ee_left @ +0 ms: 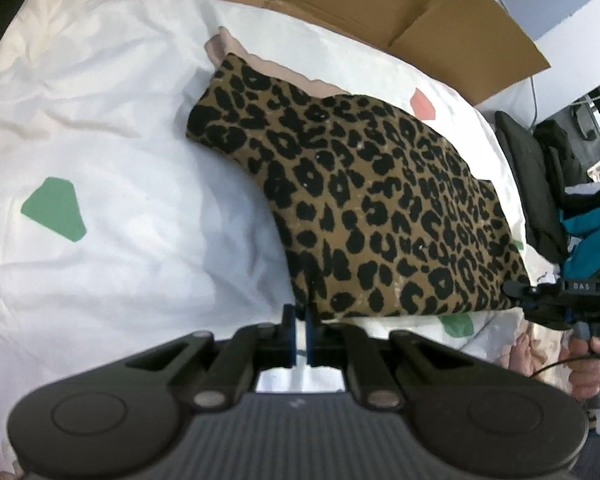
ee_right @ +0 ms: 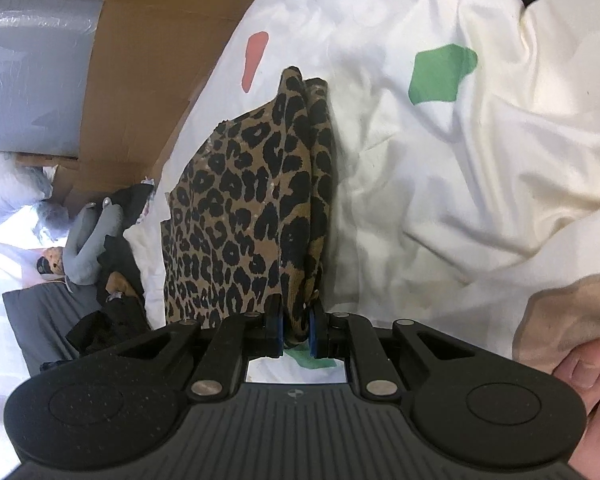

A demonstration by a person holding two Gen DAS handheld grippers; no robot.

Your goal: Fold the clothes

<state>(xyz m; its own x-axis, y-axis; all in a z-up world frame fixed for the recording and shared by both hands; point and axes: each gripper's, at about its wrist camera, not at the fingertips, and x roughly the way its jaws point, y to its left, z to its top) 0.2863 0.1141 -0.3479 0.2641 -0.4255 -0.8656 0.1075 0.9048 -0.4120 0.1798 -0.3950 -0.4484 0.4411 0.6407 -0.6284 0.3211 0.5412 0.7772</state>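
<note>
1 folded leopard-print fabric garment (ee_left: 380, 208) lies on the white bedsheet (ee_left: 120, 140). 2 grippers: left gripper (ee_left: 300, 314) pinches its near corner; right gripper (ee_right: 296, 326) clamps another corner.

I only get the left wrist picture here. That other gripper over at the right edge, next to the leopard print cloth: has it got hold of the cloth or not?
Observer: Yes. In the right wrist view the right gripper is shut on a bunched fold of the leopard print garment.
Operator: What is lying under its fingers?
Observer: A green patch printed on the white sheet shows in the gap beneath them.
Operator: Anything past the cloth that I miss?
Observer: A grey item lies in a clothes pile, left of the garment in that view.
</note>
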